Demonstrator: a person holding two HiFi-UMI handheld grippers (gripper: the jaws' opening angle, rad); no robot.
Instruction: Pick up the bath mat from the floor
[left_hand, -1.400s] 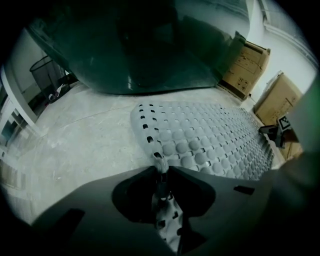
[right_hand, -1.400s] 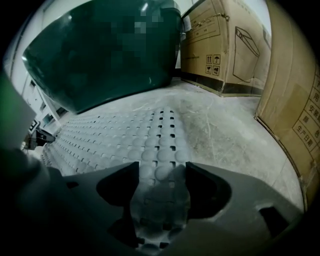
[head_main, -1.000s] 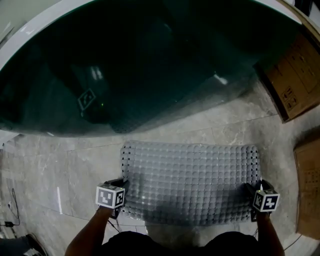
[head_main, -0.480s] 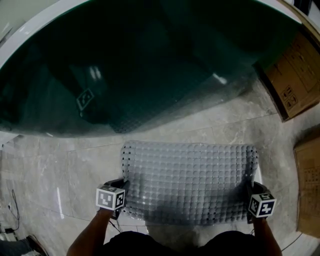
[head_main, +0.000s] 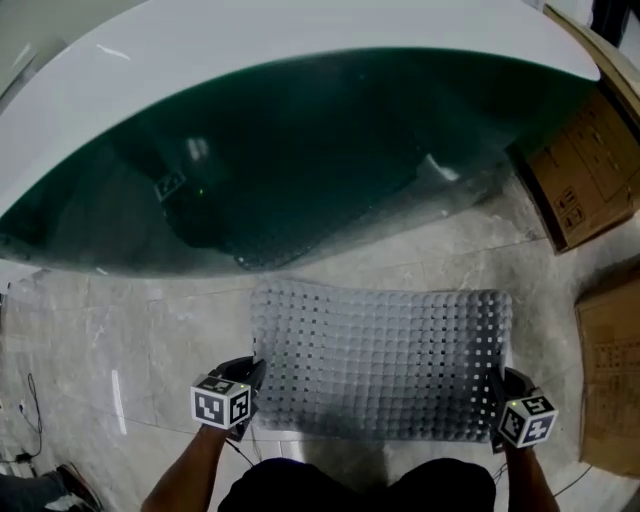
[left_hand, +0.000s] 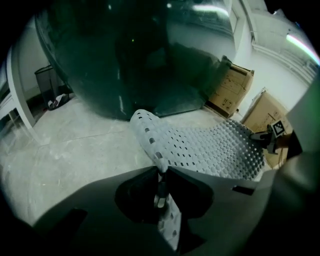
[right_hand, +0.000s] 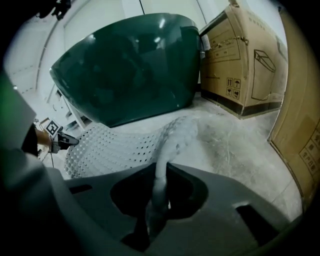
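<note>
The grey perforated bath mat (head_main: 380, 365) hangs between my two grippers, its near edge raised and its far edge toward the floor by the dark tub. My left gripper (head_main: 250, 385) is shut on the mat's near left corner; in the left gripper view the mat (left_hand: 210, 147) runs out from between the left gripper's (left_hand: 161, 172) pinching jaws. My right gripper (head_main: 497, 392) grips the near right corner, its jaws still closing. In the right gripper view, the mat's edge (right_hand: 172, 137) is squeezed between the right gripper's (right_hand: 161, 170) jaws.
A large dark green glass tub (head_main: 300, 150) with a white rim curves across the floor just beyond the mat. Cardboard boxes (head_main: 585, 170) stand at the right, another box (head_main: 610, 370) nearer. A black bin (left_hand: 50, 85) stands far left on the marble floor (head_main: 120, 340).
The right gripper has closed on the mat's right corner. The mat's near edge has risen off the floor and the mat now sags between both grippers.
</note>
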